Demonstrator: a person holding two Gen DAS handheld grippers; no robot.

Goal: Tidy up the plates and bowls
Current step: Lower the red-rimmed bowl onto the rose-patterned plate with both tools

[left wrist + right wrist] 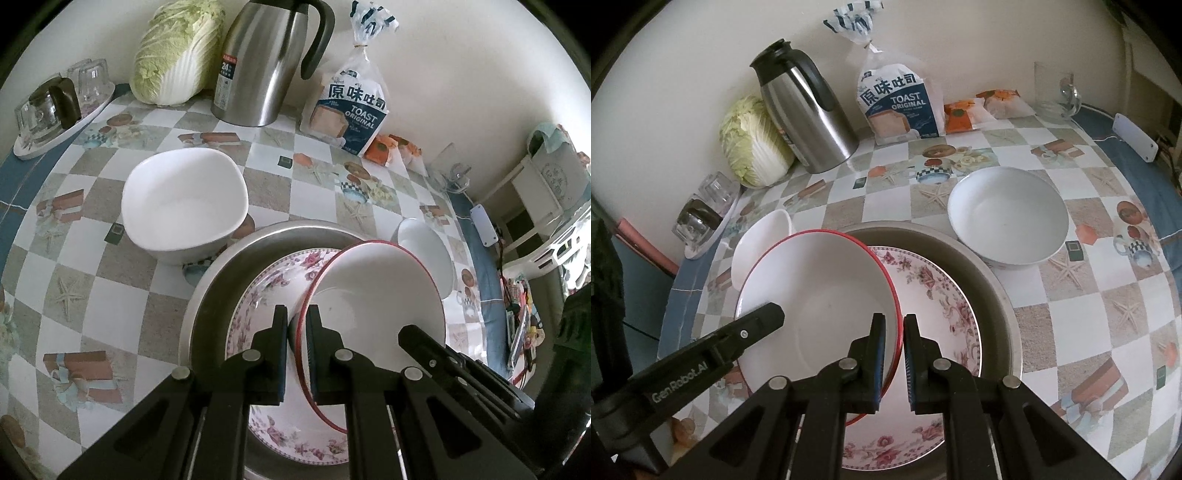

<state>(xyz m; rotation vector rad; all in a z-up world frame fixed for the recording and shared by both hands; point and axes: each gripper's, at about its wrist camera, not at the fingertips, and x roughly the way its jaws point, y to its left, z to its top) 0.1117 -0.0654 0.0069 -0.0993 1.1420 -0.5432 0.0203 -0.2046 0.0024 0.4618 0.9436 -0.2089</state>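
A white bowl with a red rim [376, 295] [820, 295] hangs tilted over a floral plate [273, 280] [942, 302], which lies in a wide metal basin [221, 266] [990, 280]. My left gripper [297, 314] is shut on the bowl's left rim. On the opposite rim my right gripper [894, 321] is shut too. Each view shows the other gripper's finger [417, 334] [764, 317] at the bowl's far side. A squarish white bowl [184, 206] [764, 236] stands left of the basin. A round white bowl [424, 251] [1008, 214] stands to its right.
Along the wall stand a cabbage [177, 55], a steel thermos jug [266, 62], a bag of toast [347, 110] and orange snack packets [960, 114]. A tray of upturned glasses [55, 107] sits far left. A glass mug [1056, 92] and a white power strip [1134, 136] are far right.
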